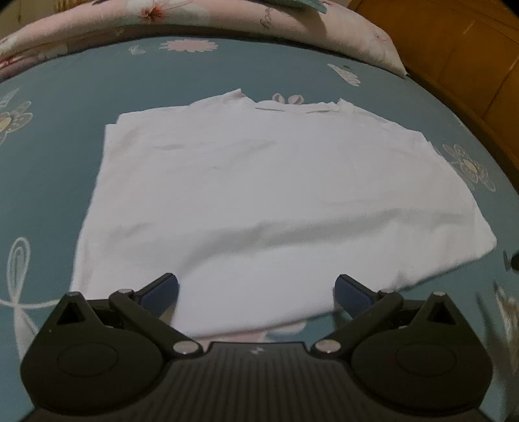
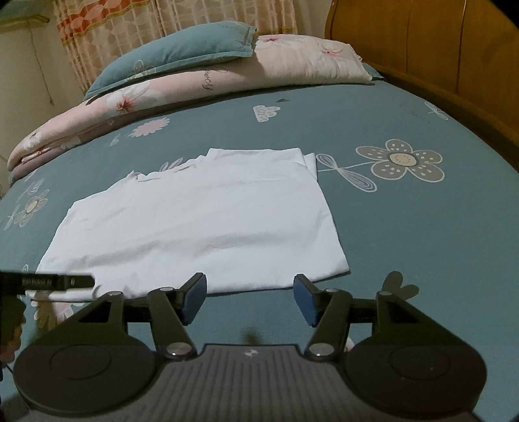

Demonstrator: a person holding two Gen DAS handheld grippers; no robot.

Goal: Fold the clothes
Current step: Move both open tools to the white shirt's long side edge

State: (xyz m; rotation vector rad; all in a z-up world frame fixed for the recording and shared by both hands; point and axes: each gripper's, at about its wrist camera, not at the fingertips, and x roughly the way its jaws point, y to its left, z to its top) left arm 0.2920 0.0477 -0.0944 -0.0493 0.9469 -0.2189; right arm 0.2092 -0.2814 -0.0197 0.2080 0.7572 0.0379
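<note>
On the bed: your white shirt (image 1: 259,201) lies flat on the teal flowered sheet (image 1: 58,130), folded into a rough rectangle, collar edge at the far side.

Shirt's place: it sits near the middle of the bed, well short of the pink flowered quilt (image 2: 201,84) rolled along the far edge, and a large grey flower print (image 2: 400,160) lies just beside its right corner in your right view.

Left gripper (image 1: 256,292): you hold it over the shirt's near hem, its fingers (image 1: 163,293) spread wide apart; white cloth fills the gap between them, but neither blue pad presses on it.

Right gripper (image 2: 249,297): its fingers (image 2: 194,298) stand apart with nothing between them but sheet; the shirt's near edge lies just beyond the tips, not touching.

Across the views: your left tool shows as a dark blurred bar at the left edge of the right camera's view, over the shirt's near left corner.

Background: a teal pillow (image 2: 175,52) rests on top of the quilt, a patterned curtain (image 2: 129,19) hangs behind it, and a wooden headboard (image 2: 438,42) runs down the right side.
</note>
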